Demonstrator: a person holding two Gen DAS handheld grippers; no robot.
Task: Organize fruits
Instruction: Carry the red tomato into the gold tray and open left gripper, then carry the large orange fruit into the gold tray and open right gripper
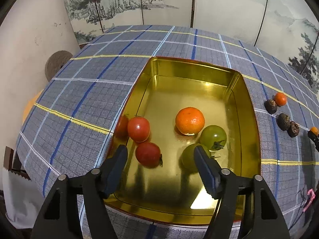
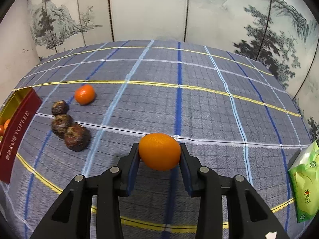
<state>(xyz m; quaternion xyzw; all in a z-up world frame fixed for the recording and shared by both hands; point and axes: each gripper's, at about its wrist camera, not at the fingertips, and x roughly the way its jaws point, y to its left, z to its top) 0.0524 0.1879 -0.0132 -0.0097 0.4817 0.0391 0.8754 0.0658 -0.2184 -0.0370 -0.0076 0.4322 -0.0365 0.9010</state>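
A gold tin (image 1: 247, 119) with a red outer wall (image 2: 18, 131) sits on the checked cloth. In it lie two red tomatoes (image 1: 138, 129), two green tomatoes (image 1: 213, 137) and an orange tangerine (image 1: 190, 120). My left gripper (image 1: 160, 155) is open and empty above the tin's near part. My right gripper (image 2: 159, 151) is shut on an orange kumquat (image 2: 159, 151), held just above the cloth; it also shows in the left wrist view (image 1: 314, 130). Right of the tin lie another tangerine (image 2: 84, 94) and three dark brown wrinkled fruits (image 2: 76, 137).
A green packet (image 2: 305, 181) lies at the table's right edge. A painted folding screen (image 2: 159, 10) stands behind the table. A white wall (image 1: 30, 49) is to the left.
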